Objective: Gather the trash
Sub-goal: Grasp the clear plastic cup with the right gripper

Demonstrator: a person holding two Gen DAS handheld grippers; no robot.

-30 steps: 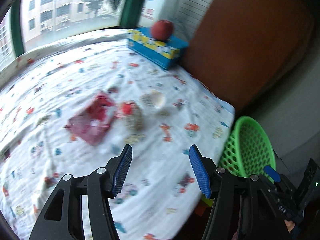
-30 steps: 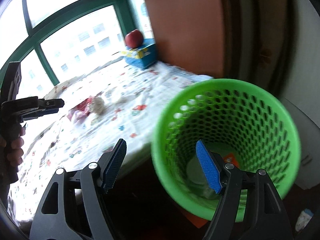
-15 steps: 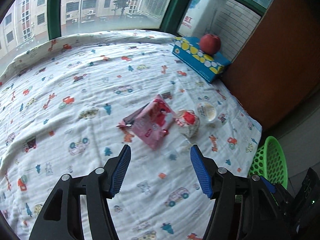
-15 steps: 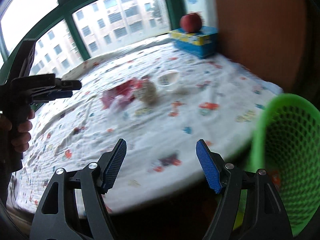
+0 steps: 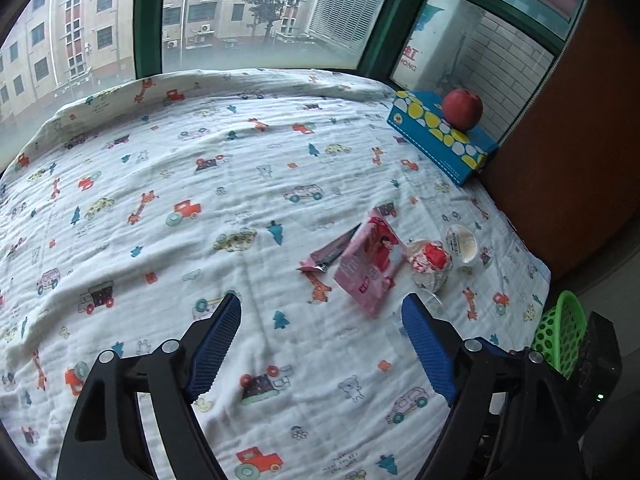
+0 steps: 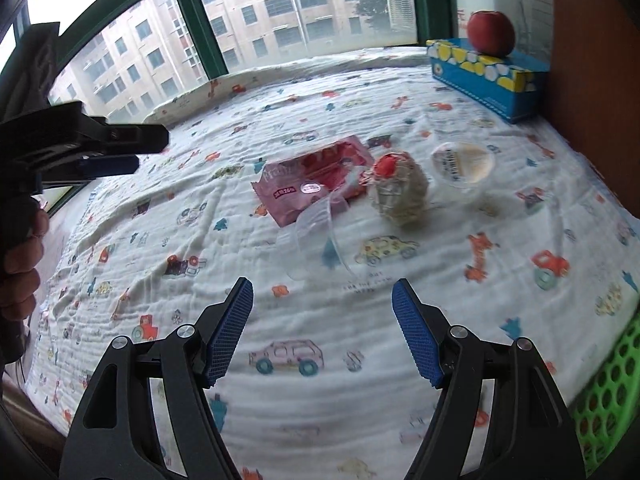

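Note:
Trash lies on the patterned cloth: a pink wrapper [image 5: 370,266] [image 6: 316,180], a crumpled ball with a red patch [image 5: 431,263] [image 6: 398,188], a white lidded cup [image 5: 462,243] [image 6: 462,164] and a clear plastic cup [image 6: 316,236] on its side. A green mesh basket [image 5: 560,334] [image 6: 608,396] stands off the table's right edge. My left gripper [image 5: 322,348] hovers short of the wrapper, its jaws opening with nothing between them; it also shows at the left of the right wrist view [image 6: 116,152]. My right gripper [image 6: 322,328] is open and empty, just short of the clear cup.
A blue and yellow tissue box [image 5: 440,140] [image 6: 488,72] with a red apple [image 5: 462,108] [image 6: 491,33] on top sits at the far right by a brown panel [image 5: 568,152]. Windows run along the far edge. A hand [image 6: 20,252] grips the left tool's handle.
Both views swung left, from the basket onto the cloth. The right gripper left the basket mouth and now faces the trash. The left gripper's jaws spread wider.

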